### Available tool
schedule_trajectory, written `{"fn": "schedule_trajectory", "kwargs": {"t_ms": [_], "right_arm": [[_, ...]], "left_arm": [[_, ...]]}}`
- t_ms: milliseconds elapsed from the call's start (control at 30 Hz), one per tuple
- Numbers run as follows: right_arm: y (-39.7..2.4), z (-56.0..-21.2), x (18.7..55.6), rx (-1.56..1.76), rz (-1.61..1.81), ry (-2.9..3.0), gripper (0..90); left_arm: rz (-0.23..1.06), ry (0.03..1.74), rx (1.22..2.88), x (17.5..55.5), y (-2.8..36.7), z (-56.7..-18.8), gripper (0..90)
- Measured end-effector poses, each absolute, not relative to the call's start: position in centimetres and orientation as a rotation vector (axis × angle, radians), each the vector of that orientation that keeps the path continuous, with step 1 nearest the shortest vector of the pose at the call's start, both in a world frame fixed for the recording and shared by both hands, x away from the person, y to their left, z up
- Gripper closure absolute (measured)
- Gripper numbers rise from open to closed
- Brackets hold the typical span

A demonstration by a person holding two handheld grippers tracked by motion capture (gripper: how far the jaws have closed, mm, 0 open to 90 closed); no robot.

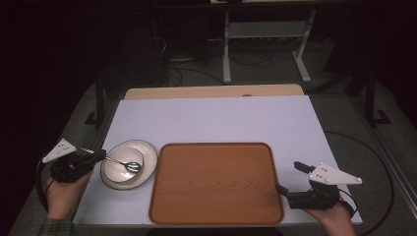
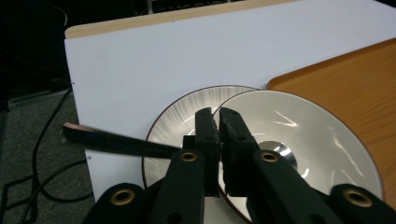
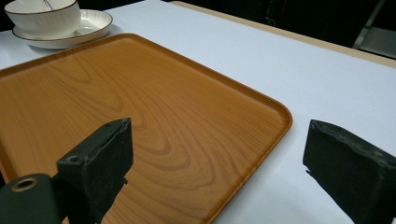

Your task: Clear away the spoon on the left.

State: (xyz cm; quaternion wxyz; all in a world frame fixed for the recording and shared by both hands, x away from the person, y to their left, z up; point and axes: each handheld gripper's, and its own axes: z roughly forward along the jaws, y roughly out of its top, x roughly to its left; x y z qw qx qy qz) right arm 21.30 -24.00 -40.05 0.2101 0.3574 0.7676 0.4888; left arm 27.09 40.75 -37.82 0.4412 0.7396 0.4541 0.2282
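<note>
Lying across most of the near half of the white table, the empty wooden tray is the landmark: the ribbed white plate with its dark-rimmed bowl touches the tray's left edge, and the spoon rests in the bowl, its head toward the tray and its long handle pointing away, straight into the left gripper. That gripper, much the nearer one, has its jaws almost together, clamped on the thin dark handle end, which juts out sideways in the left gripper view. Well off the tray's right edge, the right gripper hangs wide open and empty.
</note>
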Motion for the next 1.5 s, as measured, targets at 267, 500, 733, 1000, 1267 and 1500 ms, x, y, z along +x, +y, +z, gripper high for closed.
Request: {"fn": "schedule_trajectory", "kwargs": {"t_ms": [267,500,733,1000,1267,1500], "right_arm": [[-24.1,-40.0,21.2,0.994,1.357,2.131,8.0],[-24.2,-40.0,21.3,0.993,1.355,2.133,8.0],[-24.1,-40.1,21.3,0.993,1.355,2.136,8.1],[-24.0,-40.1,21.4,0.995,1.353,2.141,8.2],[-24.0,-40.1,21.3,0.995,1.352,2.142,8.2],[-23.9,-40.1,21.4,0.992,1.350,2.143,8.2]], "left_arm": [[0.545,1.204,1.798,25.2,40.8,-37.9,64.6],[0.555,1.281,1.810,26.2,40.7,-38.8,44.9],[0.537,1.288,1.787,27.0,41.0,-39.2,41.1],[0.521,1.273,1.791,28.5,40.1,-39.7,43.5],[0.522,1.280,1.790,28.6,40.1,-40.0,50.6],[0.516,1.275,1.788,28.7,40.2,-40.1,57.3]]}}
